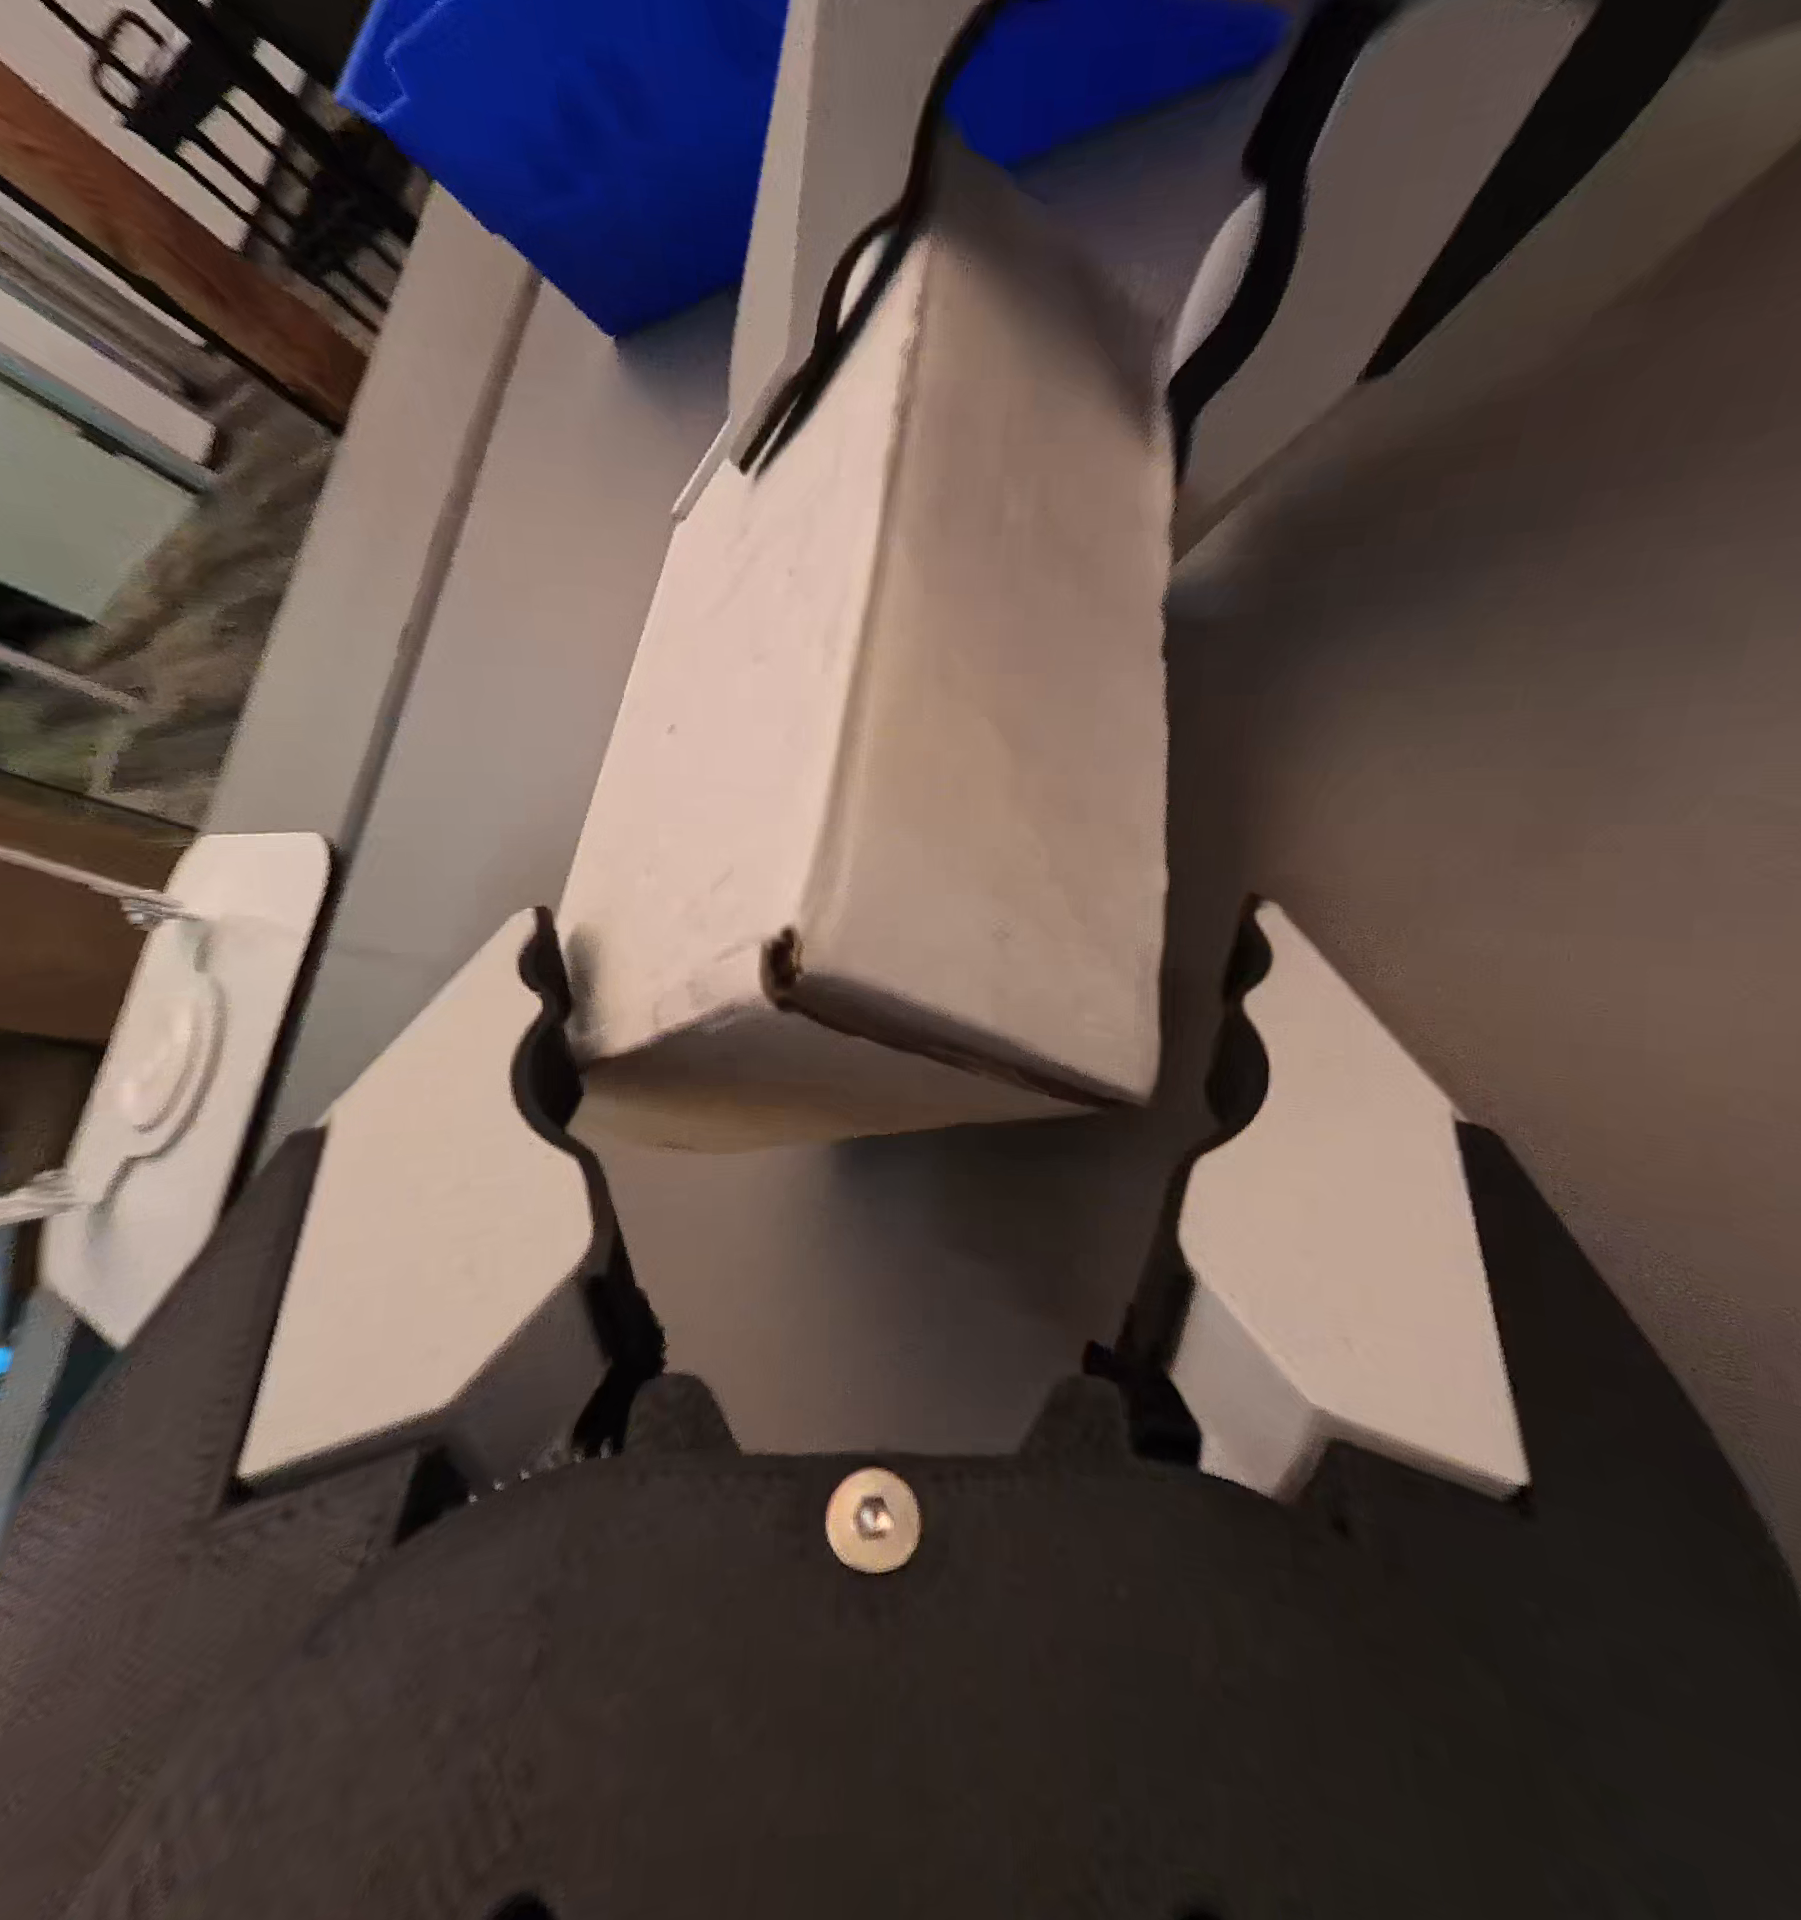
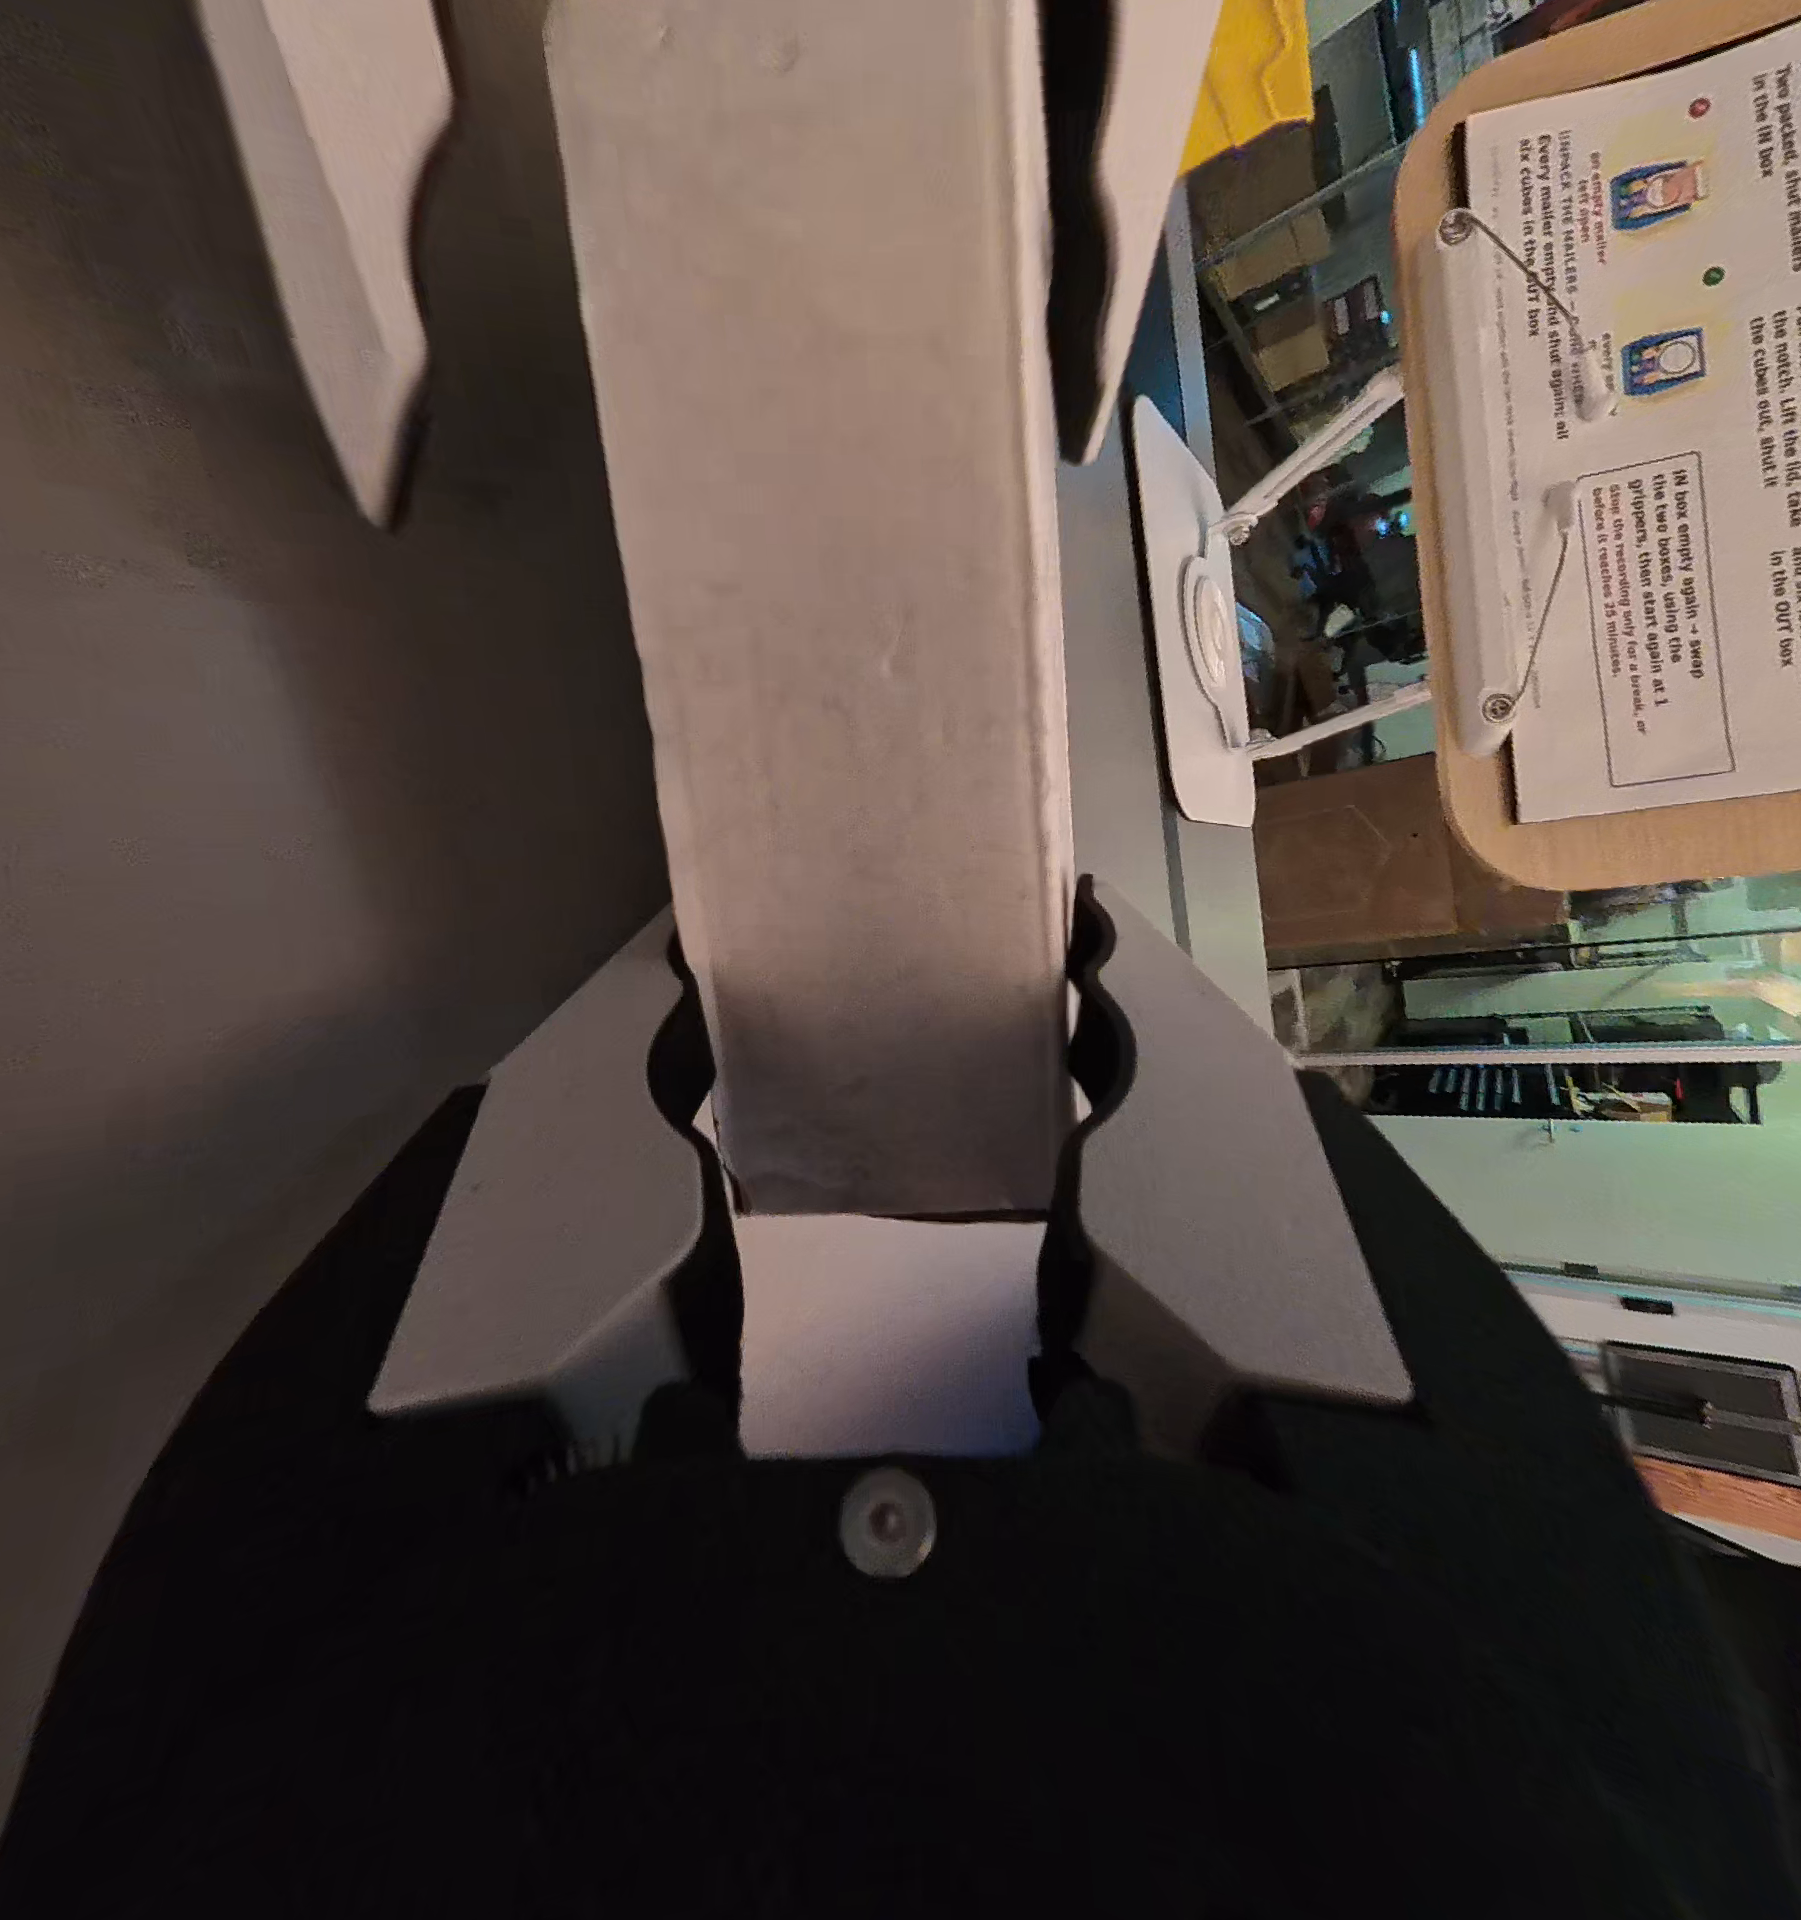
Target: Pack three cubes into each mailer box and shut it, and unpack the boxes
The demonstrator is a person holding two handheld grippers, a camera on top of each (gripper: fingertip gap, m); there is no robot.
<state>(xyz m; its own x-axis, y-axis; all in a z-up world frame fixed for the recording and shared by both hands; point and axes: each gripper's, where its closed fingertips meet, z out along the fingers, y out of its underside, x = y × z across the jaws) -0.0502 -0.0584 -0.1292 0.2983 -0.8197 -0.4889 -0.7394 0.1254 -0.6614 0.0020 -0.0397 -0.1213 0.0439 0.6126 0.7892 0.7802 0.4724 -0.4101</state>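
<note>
- With the jaws of the right gripper (image 2: 875,899), clenches one end of the white mailer box (image 1: 875,675), pads pressed flat against both long sides. This looks like the anchoring hold that takes the box's weight.
- With the jaws of the left gripper (image 1: 901,920), brackets the opposite end loosely. Touches one corner of the box with one pad and leaves a thin gap at the other, so reads as released, guiding instead of gripping.
- Keeps the box stretched lengthwise between the two tools, probably to stop it twisting while one end is worked.
- Shows a white flap (image 2: 880,1340) poking back between the right jaws toward the camera. Cannot tell whether it is being tucked in or pulled out.
- Shows seams closed at the end near the left gripper, with no cubes in sight. Suggests a shut box, contents unknown.
- Places the box over the grey counter (image 1: 1498,727). Cannot tell whether it rests there or hangs just above.
- Has a blue bin (image 1: 584,135) just past the far end, plausibly the place for mailers.
- Stands a clipboard (image 2: 1623,468) on a wire stand at the counter's edge, well apart from the grip.
</note>
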